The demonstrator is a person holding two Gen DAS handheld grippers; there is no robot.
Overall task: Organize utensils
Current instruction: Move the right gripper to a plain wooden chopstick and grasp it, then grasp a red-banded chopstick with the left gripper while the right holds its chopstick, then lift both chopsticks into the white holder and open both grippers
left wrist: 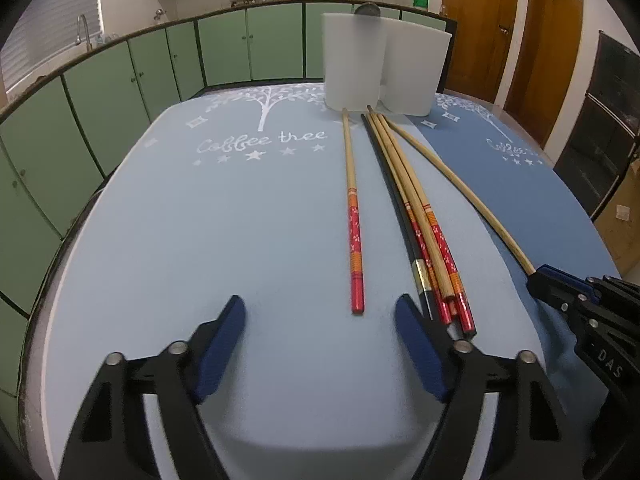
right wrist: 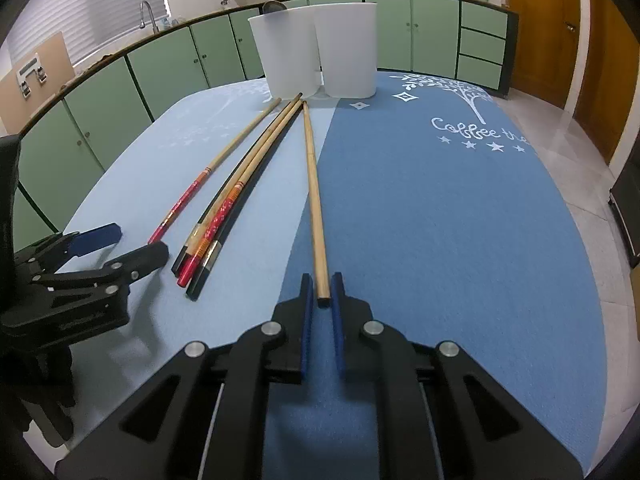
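My left gripper (left wrist: 320, 307) is open low over the light blue mat. One red-handled chopstick (left wrist: 354, 220) lies ahead of it, its near end between the fingertips and touching neither pad. To the right lies a bundle of several chopsticks (left wrist: 420, 236), red-handled and black. My right gripper (right wrist: 322, 289) is shut on the near end of a plain bamboo chopstick (right wrist: 314, 184), which runs along the table toward two white tubs (right wrist: 288, 56) (right wrist: 348, 48). The right gripper (left wrist: 538, 276) also shows at the edge of the left wrist view, and the left gripper (right wrist: 142, 242) in the right wrist view.
The white tubs (left wrist: 352, 64) (left wrist: 412, 72) stand side by side at the table's far end, a metal ladle head (left wrist: 368, 10) showing above them. A darker blue mat (right wrist: 440, 220) covers the right half. Green cabinets run behind, wooden doors at right.
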